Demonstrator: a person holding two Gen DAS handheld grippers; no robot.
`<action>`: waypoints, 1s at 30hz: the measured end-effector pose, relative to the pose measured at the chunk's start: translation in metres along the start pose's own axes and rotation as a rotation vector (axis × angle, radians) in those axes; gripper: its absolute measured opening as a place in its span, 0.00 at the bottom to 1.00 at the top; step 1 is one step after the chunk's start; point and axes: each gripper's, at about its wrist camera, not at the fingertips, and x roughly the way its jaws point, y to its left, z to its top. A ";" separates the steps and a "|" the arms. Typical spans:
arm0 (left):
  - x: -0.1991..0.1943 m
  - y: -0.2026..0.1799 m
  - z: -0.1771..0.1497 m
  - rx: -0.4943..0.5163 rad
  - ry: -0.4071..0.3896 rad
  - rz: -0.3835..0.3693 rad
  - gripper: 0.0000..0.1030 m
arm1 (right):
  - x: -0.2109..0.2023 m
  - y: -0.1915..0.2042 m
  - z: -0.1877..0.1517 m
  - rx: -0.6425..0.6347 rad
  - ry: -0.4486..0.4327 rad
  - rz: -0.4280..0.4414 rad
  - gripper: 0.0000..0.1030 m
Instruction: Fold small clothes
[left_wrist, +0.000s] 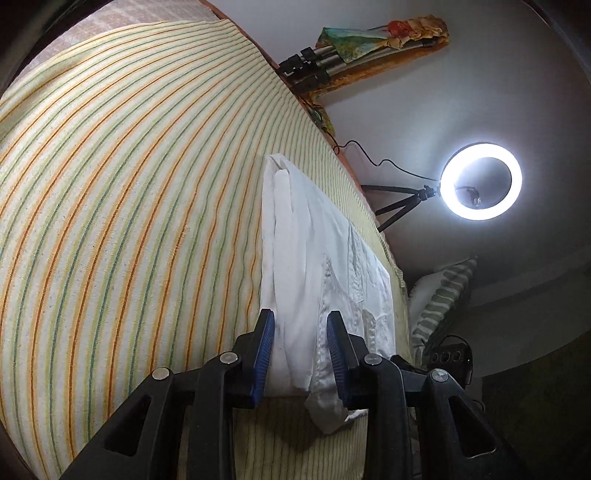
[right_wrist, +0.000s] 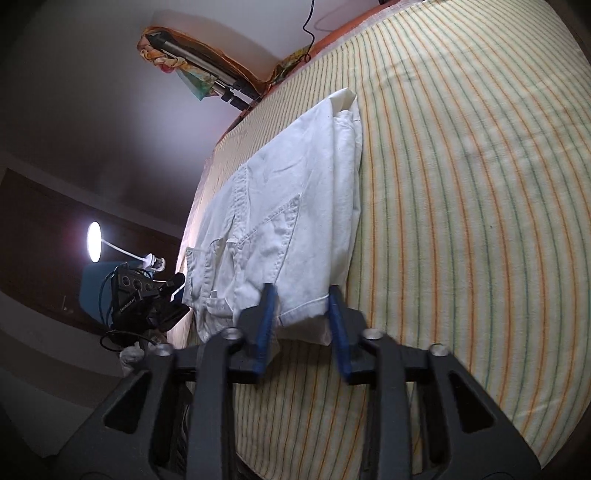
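Observation:
White shorts (left_wrist: 314, 251) lie folded lengthwise on a striped bedsheet (left_wrist: 129, 184), near the bed's edge. My left gripper (left_wrist: 301, 325) is open, its blue-padded fingers (left_wrist: 266, 347) astride the near end of the shorts, where the fabric bunches between them. In the right wrist view the same shorts (right_wrist: 288, 192) show a pocket seam and a hem. My right gripper (right_wrist: 301, 295) is open, with its fingers (right_wrist: 338, 317) on either side of the hem corner. Neither gripper pinches the cloth.
The bedsheet (right_wrist: 461, 184) stretches wide beside the shorts. A lit ring light on a tripod (left_wrist: 480, 181) stands past the bed edge. A striped pillow (left_wrist: 439, 295), a black device (right_wrist: 136, 291) with cables, a lamp (right_wrist: 94, 242) and a cloth-draped tripod (left_wrist: 369, 40) are nearby.

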 end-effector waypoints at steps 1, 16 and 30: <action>0.002 0.001 0.001 -0.006 0.005 -0.009 0.27 | 0.001 0.000 0.001 -0.001 0.003 -0.008 0.17; 0.002 -0.013 -0.001 0.108 -0.029 0.121 0.01 | 0.001 -0.008 0.000 -0.003 0.014 -0.012 0.05; -0.004 -0.008 0.005 0.080 -0.033 0.084 0.24 | -0.009 0.002 0.000 -0.028 0.014 -0.006 0.09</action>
